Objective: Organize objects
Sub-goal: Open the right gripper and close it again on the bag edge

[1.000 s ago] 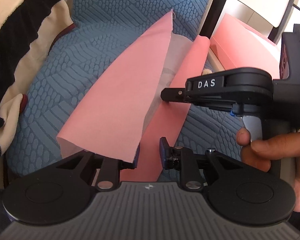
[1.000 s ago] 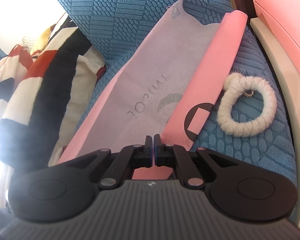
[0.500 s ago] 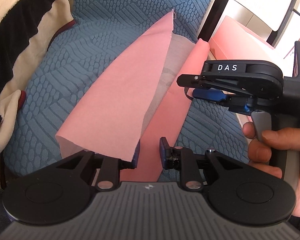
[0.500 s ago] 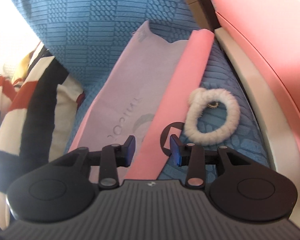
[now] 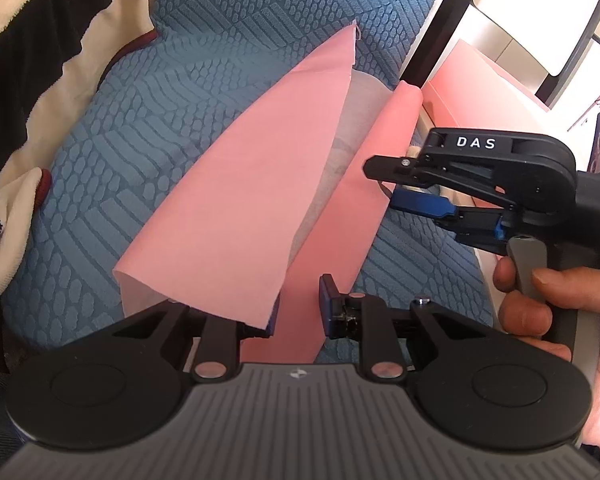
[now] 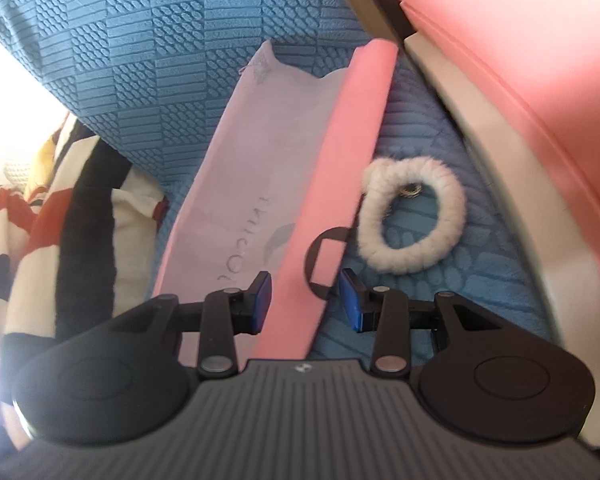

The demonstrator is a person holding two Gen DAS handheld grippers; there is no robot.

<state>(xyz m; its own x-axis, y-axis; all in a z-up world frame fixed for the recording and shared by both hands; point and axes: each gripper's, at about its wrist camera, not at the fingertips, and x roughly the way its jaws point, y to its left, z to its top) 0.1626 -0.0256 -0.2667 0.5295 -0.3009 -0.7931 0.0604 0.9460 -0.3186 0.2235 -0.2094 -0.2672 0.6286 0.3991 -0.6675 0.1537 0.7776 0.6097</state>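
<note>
A pink cloth pouch (image 5: 236,200) lies on the blue textured cushion (image 5: 140,120), its mouth spread wide. Its upper flap is lifted and drapes over the left finger of my left gripper (image 5: 298,304), whose jaws stand apart with nothing pinched between them. The pale lining (image 6: 268,152) with faint lettering shows inside, and the lower pink edge (image 6: 340,160) runs beneath my right gripper (image 6: 305,284). That gripper (image 5: 384,186) is open, hovering over the edge without touching it. A white furry ring (image 6: 412,220) rests on the cushion just right of the pouch.
A striped black, white and red blanket (image 6: 60,220) is heaped on the left. A pink box (image 6: 520,60) with a cream rim and a black post (image 5: 440,20) border the cushion on the right. A hand (image 5: 560,300) holds the right gripper's handle.
My right gripper went from shut to open, let go of the pouch's edge, and drew back to the right while rolling. The left gripper and lifted flap stayed put.
</note>
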